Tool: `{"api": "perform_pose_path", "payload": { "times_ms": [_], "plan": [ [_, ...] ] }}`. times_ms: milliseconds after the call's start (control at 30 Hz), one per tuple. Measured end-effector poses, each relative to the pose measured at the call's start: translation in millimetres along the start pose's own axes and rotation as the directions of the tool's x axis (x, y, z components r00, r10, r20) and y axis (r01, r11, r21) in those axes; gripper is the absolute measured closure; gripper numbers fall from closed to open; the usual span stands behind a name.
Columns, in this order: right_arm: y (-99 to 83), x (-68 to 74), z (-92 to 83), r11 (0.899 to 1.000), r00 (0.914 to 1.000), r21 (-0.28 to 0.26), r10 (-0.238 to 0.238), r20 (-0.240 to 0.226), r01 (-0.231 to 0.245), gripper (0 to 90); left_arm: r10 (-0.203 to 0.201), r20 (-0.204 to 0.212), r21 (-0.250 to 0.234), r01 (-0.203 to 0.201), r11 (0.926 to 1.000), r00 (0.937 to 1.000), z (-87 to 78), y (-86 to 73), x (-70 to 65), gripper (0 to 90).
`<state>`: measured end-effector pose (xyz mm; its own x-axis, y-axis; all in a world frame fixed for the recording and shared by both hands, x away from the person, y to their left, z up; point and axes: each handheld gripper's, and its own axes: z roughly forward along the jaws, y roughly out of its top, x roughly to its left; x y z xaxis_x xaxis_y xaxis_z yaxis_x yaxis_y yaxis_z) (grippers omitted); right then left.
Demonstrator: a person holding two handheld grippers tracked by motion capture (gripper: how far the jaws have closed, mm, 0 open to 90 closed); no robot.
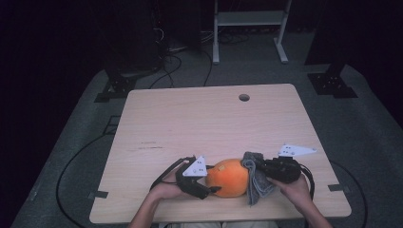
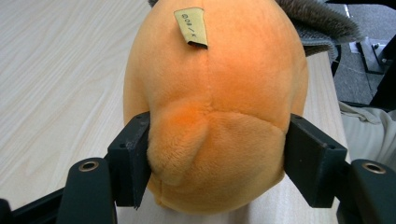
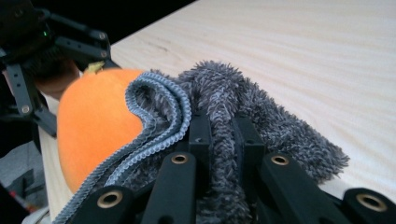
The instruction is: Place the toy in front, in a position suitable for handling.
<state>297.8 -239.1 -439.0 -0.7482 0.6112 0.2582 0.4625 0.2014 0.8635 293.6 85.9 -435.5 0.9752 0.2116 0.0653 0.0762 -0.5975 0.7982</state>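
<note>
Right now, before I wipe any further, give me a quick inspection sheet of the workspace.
Surface: wooden table, bare except near the front edge; round hole at the back.
Job's things: orange plush on the table; grey cloth draped against its right side.
Clutter: nothing seen.
Grippers: left gripper has its jaws pressed on the plush's sides; right gripper is shut on the cloth.
Cables: one trails from each gripper; more lie on the floor behind the table.
Surroundings: dark room, white frame and black stands behind.
</note>
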Motion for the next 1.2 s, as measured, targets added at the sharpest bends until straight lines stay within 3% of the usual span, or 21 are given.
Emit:
{"api": "perform_pose_path", "payload": {
  "times_ms": [67, 133, 200, 300, 333, 400, 467, 633, 733, 767, 833, 933, 1033, 1133, 1200],
  "plan": [
    [-2.0, -1.0, -2.3, 1.0, 0.9997, 0.023, -0.013, 0.021, 0.013, 79.9, -0.001, 0.002, 0.007, 0.0, 1.0, 1.0, -1.2, -0.6, 0.8, 31.2],
    [-3.0, -3.3, -8.8, 1.0, 0.9997, 0.001, 0.009, 0.022, -0.009, 79.9, -0.009, 0.001, 0.011, 0.009, 0.9999, 1.0, -2.3, -1.7, 1.9, 30.7],
    [1.3, -0.8, -14.8, 0.998, 0.9997, -0.058, 0.024, -0.008, -0.025, 79.9, -0.017, 0.002, 0.01, 0.017, 0.9998, 0.9999, -2.4, -2.4, 2.6, 29.9],
    [6.8, 7.1, -15.1, 0.996, 0.9989, -0.089, 0.009, -0.046, -0.013, 79.8, -0.021, 0.007, 0.007, 0.021, 0.9998, 0.9998, -2.5, -3.2, 3.6, 29.9],
    [6.8, 10.2, -11.4, 0.998, 0.9989, -0.066, -0.007, -0.047, 0.004, 79.6, -0.02, 0.009, 0.008, 0.02, 0.9998, 0.9998, -2.8, -3.6, 4.1, 29.9],
    [3.7, 13.7, -5.1, 0.998, 0.9985, -0.003, -0.056, -0.003, 0.056, 79.4, -0.022, 0.011, 0.01, 0.022, 0.9997, 0.9997, -3.5, -4.8, 4.3, 29.7],
    [-2.1, 10.9, -2.1, 0.999, 0.9992, 0.02, -0.04, -0.005, 0.04, 79.5, -0.021, 0.011, 0.012, 0.021, 0.9997, 0.9997, -3.4, -5.1, 4.1, 29.5],
    [-15.9, 1.6, -8.9, 0.994, 0.9984, 0.103, -0.036, 0.043, 0.031, 79.7, -0.028, 0.012, 0.008, 0.028, 0.9996, 0.9995, -3.2, -4.9, 5.1, 29.0],
    [-11.6, 1.7, -19.2, 0.999, 0.999, 0.045, -0.03, 0.033, 0.028, 79.7, -0.021, 0.009, 0.0, 0.021, 0.9998, 0.9997, -1.7, -3.8, 4.6, 28.5],
    [-0.1, 6.6, -23.3, 0.999, 0.9985, 0.001, -0.051, 0.022, 0.051, 79.6, -0.021, 0.007, -0.006, 0.021, 0.9998, 0.9998, -0.6, -3.1, 3.9, 28.5],
    [4.6, 9.3, -23.5, 0.998, 0.9984, -0.009, -0.056, 0.014, 0.056, 79.6, -0.016, 0.007, -0.01, 0.016, 0.9998, 0.9999, 1.0, -1.8, 3.2, 28.5],
    [26.2, 23.5, -15.9, 0.994, 0.9948, -0.047, -0.099, -0.024, 0.097, 79.7, -0.017, 0.016, -0.022, 0.017, 0.9996, 0.9997, 4.1, 1.6, 1.3, 27.1],
    [39.1, 36.0, -1.2, 0.988, 0.9873, -0.017, -0.153, -0.041, 0.153, 79.6, -0.016, 0.042, -0.028, 0.017, 0.9995, 0.999, 5.8, 3.6, -0.8, 19.5],
    [37.3, 40.7, 13.7, 0.983, 0.9826, 0.019, -0.184, -0.028, 0.184, 79.6, -0.059, 0.024, -0.008, 0.059, 0.9982, 0.998, 5.6, 2.4, 3.6, 11.8],
    [33.8, 38.0, 14.4, 0.984, 0.9841, 0.008, -0.177, -0.018, 0.177, 79.6, -0.059, 0.025, -0.013, 0.059, 0.9982, 0.9979, 7.6, 2.2, 3.8, 16.9]
  ]
}}
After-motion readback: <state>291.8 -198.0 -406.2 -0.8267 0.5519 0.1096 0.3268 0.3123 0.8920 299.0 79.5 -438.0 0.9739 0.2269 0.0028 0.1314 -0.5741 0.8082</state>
